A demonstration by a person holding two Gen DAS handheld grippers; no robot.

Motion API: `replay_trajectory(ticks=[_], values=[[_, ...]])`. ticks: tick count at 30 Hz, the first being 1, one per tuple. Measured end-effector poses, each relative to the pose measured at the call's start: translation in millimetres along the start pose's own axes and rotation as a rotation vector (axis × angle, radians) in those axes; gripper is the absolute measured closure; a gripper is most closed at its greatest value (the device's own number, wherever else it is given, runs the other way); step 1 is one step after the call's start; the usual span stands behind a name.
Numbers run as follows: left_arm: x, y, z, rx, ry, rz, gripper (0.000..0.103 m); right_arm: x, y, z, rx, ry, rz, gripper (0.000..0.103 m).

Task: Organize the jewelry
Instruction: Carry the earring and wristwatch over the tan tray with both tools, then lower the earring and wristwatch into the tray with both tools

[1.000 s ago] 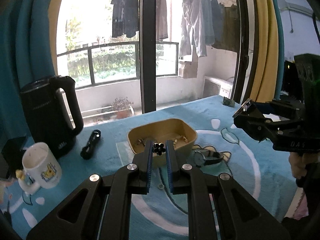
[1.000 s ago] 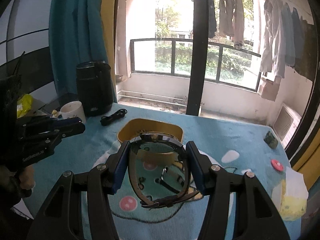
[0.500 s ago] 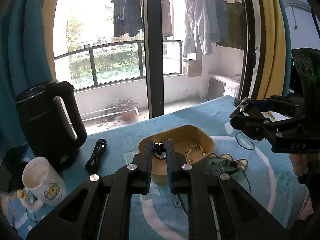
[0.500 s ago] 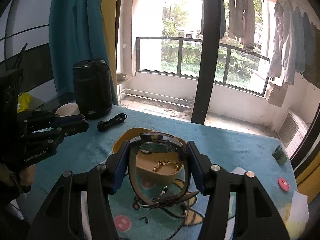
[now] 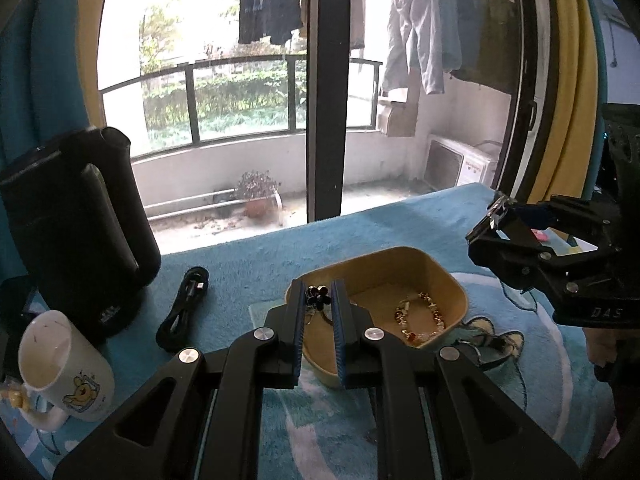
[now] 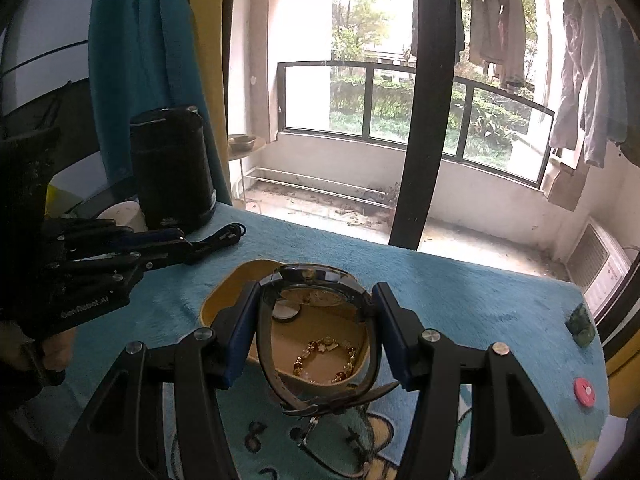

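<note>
**Jewelry run: both grippers loaded, hanging right over the dish**

Jewelry is mid-delivery here. The left gripper [image 5: 318,312] is pinched tight on a little black flower piece [image 5: 319,297], with something metal dangling under it between the pads (ring or clasp, can't tell). The right gripper [image 6: 314,320] is clamped on a buckled wristwatch [image 6: 316,336], pads squeezing the outside of the strap loop, watch face at the far end by the fingertips.

Straight ahead and below both sets of fingers sits the tan dish [image 5: 456,292], with a gold beaded bracelet [image 5: 420,320] already lying in it. From the right wrist view there's also a small round thing in the dish, coin or cell, hard to say.

My worries:
- The two grippers are aimed at the same small dish from either side. If both go in together, I'd guess fingers clash over the rim.
- The watch loop is springy and wide. Let go too high and it could bounce off the rim onto the blue blanket [image 6: 480,304].
- The flower piece is tiny, and the dangling bit might snag on a pad as it's let go.
- Nudging the dish rim could tip it on that soft fabric.
</note>
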State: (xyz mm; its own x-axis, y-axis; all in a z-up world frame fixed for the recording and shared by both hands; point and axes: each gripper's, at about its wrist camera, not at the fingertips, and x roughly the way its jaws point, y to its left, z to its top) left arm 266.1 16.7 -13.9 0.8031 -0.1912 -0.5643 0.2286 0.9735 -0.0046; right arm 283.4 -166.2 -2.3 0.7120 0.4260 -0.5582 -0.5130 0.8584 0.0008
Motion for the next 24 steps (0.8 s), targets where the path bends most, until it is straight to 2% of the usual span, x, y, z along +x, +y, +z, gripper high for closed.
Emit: replay_trajectory(ticks=[24], values=[[81.1,10.7,-8.1,-0.058,0.17,-0.038,0.089,74.0,-22.5,-12.7,0.046,0.096,0.043,0.047]])
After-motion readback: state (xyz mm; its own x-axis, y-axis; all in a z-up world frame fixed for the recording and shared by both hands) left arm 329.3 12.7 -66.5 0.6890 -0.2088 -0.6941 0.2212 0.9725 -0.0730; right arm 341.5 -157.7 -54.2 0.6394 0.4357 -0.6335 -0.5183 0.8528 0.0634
